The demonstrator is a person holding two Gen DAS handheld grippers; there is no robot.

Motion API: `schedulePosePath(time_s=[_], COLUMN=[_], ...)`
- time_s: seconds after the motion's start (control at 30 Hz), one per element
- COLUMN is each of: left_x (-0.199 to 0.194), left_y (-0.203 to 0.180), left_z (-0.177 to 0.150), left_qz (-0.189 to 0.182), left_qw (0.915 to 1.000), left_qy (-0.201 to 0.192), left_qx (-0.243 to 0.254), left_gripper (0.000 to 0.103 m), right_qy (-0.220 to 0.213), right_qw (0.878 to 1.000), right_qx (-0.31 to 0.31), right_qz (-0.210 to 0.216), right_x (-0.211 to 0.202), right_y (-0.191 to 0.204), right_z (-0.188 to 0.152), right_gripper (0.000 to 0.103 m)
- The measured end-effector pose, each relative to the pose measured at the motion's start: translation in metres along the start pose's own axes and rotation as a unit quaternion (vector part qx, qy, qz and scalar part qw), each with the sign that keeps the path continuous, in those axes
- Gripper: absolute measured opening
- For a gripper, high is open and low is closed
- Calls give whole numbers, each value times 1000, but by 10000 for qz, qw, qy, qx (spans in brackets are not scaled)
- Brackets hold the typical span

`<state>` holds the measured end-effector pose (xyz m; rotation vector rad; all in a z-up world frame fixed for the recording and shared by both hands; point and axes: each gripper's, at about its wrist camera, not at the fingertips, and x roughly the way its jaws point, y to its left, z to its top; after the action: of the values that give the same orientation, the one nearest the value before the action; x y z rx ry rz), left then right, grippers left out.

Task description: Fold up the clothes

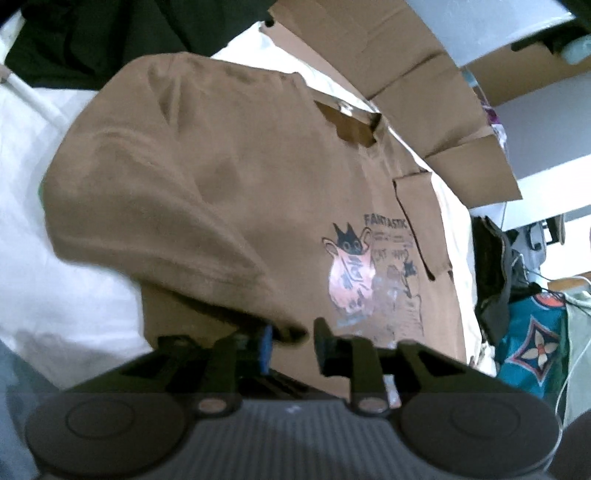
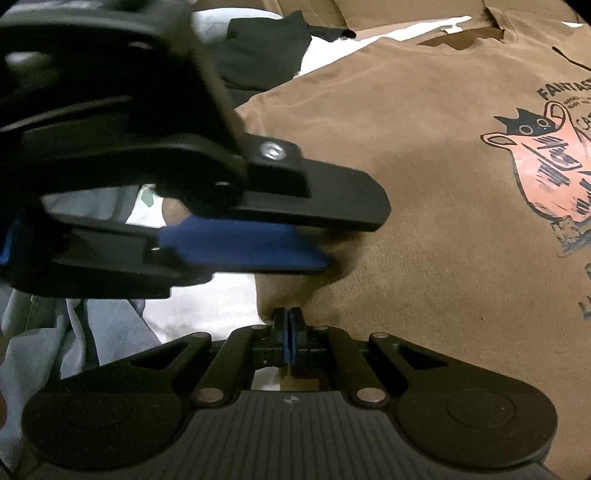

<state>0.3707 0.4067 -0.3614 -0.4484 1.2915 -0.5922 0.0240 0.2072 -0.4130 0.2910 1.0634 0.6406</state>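
A brown t-shirt (image 1: 229, 192) with a cat print (image 1: 351, 280) lies front up on a white surface (image 1: 55, 295). Its left sleeve is folded over the body. My left gripper (image 1: 291, 341) is partly open, its fingers either side of the sleeve's hem. In the right wrist view the shirt (image 2: 424, 184) fills the right side, and my right gripper (image 2: 289, 319) is shut on the shirt's side edge. The left gripper (image 2: 351, 240) reaches in from the left just above it, its jaws around a fold of brown cloth.
A dark green garment (image 1: 92, 33) lies beyond the shirt at the top left. Open cardboard boxes (image 1: 406, 74) stand behind the collar. A teal patterned cloth (image 1: 535, 350) and cables are at the right. Light grey-blue fabric (image 2: 92, 332) lies at the lower left.
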Motion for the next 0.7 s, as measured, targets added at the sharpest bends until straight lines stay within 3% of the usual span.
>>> schedulePosePath(time_s=[0.1, 0.17, 0.2, 0.43, 0.7], left_x=[-15, -26, -31, -37, -18], left_y=[4, 9, 12, 44, 52], left_z=[-2, -3, -3, -6, -10], left_qz=[-29, 109, 190, 880, 1022], left_qw=[9999, 9996, 9993, 9940, 9934], left_qy=[-82, -228, -307, -496, -363], left_qx=[-74, -86, -87, -417, -365], left_gripper=[31, 34, 35, 35, 35], right_qy=[96, 81, 65, -375, -682], right_qw=[9999, 9998, 9995, 9960, 9891], right_qx=[47, 0, -32, -76, -162], right_qz=[-88, -202, -292, -804, -1293], right_x=[-7, -15, -19, -43, -44], right_y=[4, 10, 14, 18, 6], right_z=[2, 0, -2, -2, 8], right_gripper=[17, 34, 37, 39, 39])
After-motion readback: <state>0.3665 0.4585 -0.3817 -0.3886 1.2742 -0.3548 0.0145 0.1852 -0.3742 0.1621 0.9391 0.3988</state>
